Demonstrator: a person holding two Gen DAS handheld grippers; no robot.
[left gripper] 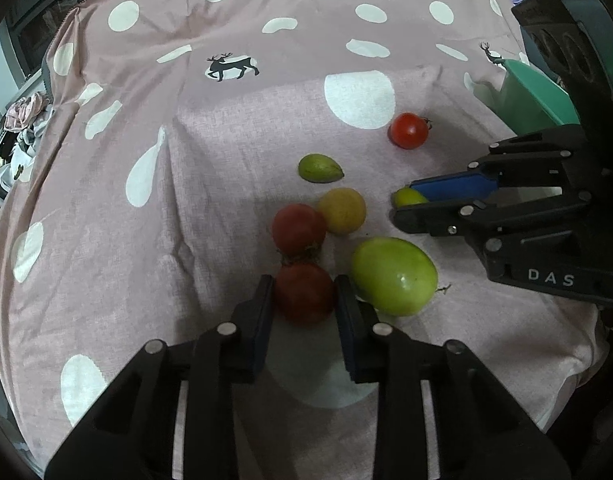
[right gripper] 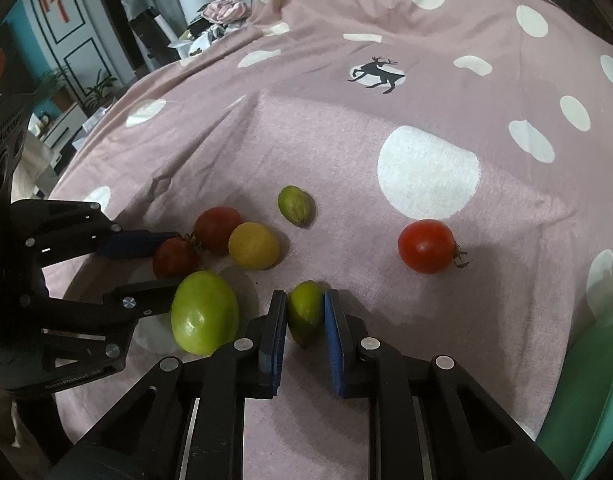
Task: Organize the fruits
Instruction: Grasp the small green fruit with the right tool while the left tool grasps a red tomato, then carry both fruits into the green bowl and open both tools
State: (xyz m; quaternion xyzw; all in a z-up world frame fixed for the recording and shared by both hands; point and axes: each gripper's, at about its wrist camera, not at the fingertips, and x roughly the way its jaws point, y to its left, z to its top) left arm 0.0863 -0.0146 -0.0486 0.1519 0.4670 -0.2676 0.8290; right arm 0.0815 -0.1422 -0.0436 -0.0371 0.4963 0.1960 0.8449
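Note:
Several fruits lie on a pink spotted cloth (left gripper: 226, 160). My left gripper (left gripper: 303, 282) is shut on a dark red tomato (left gripper: 304, 294), its pads pressing both sides. Joined to it by a stem is a second dark red tomato (left gripper: 298, 228), with a yellow fruit (left gripper: 342, 210) and a large green fruit (left gripper: 394, 276) close by. My right gripper (right gripper: 305, 296) is shut on a small green fruit (right gripper: 304, 312). Farther off lie another small green fruit (right gripper: 295, 205) and a bright red tomato (right gripper: 426, 246). Both grippers point steeply down at the cloth.
A mint-green plastic basin (right gripper: 590, 380) stands at the right edge of the cloth, also seen in the left wrist view (left gripper: 534, 100). Room clutter and furniture lie beyond the cloth's far left edge (right gripper: 210, 20). The two grippers work side by side, a fruit's width apart.

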